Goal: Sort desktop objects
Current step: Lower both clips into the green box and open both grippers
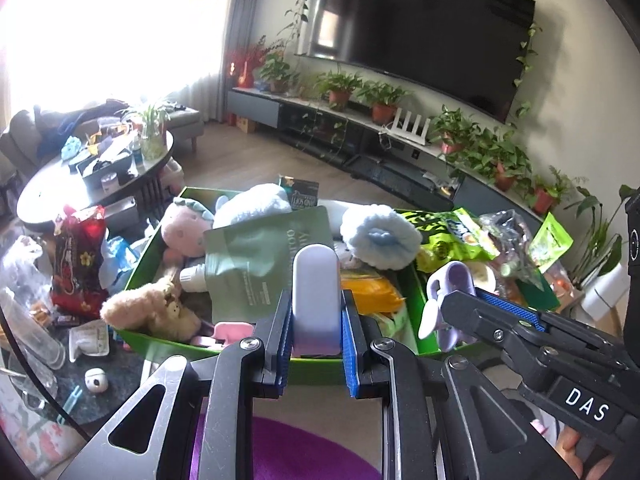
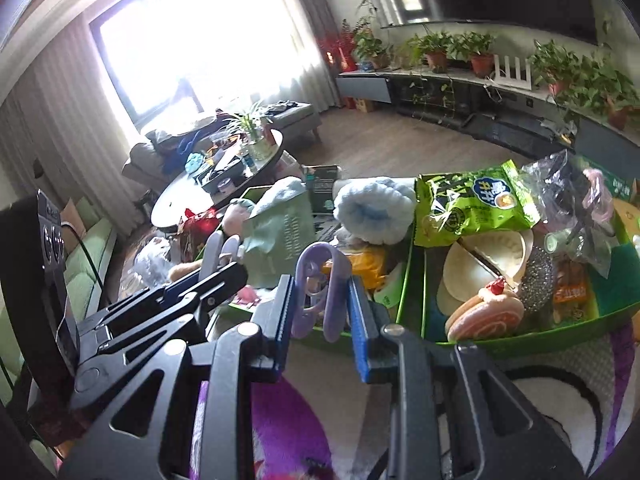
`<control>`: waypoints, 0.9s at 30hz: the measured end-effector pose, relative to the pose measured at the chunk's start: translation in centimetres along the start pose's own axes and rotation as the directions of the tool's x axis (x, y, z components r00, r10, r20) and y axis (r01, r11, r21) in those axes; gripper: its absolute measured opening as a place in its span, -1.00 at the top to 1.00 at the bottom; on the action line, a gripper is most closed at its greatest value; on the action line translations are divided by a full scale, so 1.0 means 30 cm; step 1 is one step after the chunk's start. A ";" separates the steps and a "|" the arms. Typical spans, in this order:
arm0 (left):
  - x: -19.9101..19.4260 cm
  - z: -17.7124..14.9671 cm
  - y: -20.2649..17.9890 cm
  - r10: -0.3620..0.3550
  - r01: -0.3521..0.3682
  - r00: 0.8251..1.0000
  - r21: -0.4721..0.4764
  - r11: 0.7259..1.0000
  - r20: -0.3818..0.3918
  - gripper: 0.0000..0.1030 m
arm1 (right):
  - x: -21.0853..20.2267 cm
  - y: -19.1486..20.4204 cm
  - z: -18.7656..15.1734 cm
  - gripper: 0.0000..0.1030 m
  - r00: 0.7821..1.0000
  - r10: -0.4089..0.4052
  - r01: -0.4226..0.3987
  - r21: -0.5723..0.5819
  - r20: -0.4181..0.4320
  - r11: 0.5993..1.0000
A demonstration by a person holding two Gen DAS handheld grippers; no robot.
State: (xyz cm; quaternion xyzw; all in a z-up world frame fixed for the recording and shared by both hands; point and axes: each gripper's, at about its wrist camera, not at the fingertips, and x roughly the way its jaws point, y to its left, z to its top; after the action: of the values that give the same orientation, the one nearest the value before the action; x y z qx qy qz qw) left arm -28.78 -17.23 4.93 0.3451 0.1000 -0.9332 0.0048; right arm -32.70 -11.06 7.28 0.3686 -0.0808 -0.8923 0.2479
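Desktop clutter is mostly sorted into two green boxes: the left green box (image 1: 136, 276) holds plushies and a pouch, the right green box (image 2: 520, 338) snacks and kitchen bits. My left jaws (image 1: 316, 320) are pinching a pale lavender case (image 1: 315, 300) upright, just short of the left box's near wall at 12 o'clock. My right jaws (image 2: 324, 304) are clamped on a purple clip (image 2: 320, 292), with the divider at 1 o'clock. Both boxes look stuffed, so I reckon a drop could land on the heap and slide off. The smooth case might also slip.
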 end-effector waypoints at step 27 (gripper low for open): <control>0.180 -0.033 -0.025 -0.040 0.046 0.993 0.054 0.997 -0.107 0.60 | 0.157 -0.079 -0.028 0.47 0.997 -0.045 0.047 0.031 -0.069 0.998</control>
State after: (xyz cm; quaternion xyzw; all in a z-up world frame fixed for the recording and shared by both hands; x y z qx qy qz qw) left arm -32.31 -16.00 0.86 0.3919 0.0811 -0.9159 -0.0305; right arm -35.87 -11.34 3.00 0.4045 -0.0783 -0.8832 0.2238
